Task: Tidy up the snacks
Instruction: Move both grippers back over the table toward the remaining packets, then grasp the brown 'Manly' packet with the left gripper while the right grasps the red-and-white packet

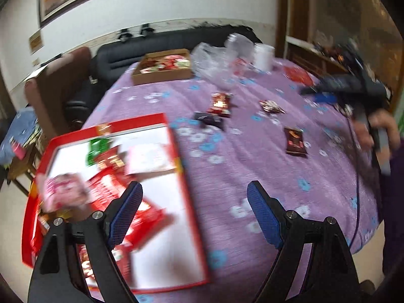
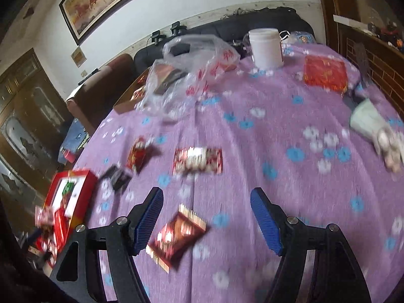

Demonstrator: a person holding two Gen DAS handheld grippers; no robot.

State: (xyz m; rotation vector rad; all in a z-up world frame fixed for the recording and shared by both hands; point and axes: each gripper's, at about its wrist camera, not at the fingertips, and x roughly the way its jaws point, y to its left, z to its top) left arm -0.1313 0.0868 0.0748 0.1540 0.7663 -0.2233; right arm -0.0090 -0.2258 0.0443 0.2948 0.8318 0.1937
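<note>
The left gripper (image 1: 194, 202) hangs with its blue-padded fingers wide apart and nothing between them, over the near right edge of a red-rimmed tray (image 1: 192, 217) on the purple flowered tablecloth (image 1: 252, 176). In the tray, at the near left of the table, lie red snack packets (image 1: 111, 194), a pink packet (image 1: 64, 192), a white-pink packet (image 1: 149, 157) and a green packet (image 1: 97, 149) at its far end.

The right gripper (image 2: 207, 217) is likewise spread, empty, above the cloth. Between its fingers in the right wrist view, on the cloth below, lies a dark red snack packet (image 2: 176, 237), close to the left finger (image 2: 149, 219); motion blur hides whether they touch.

Farther out, loose on the cloth, are a small black packet (image 2: 117, 176) just beyond the tray's far right corner, a red packet (image 2: 139, 155) behind it, and a red-and-white packet (image 2: 198, 160) to their right.

At the far side stand a crumpled clear plastic bag (image 2: 192, 70), a white tub (image 2: 266, 48) to its right, and a red square packet (image 2: 324, 73) farther right. At the far left sits a cardboard box (image 1: 161, 67) holding more red packets.
</note>
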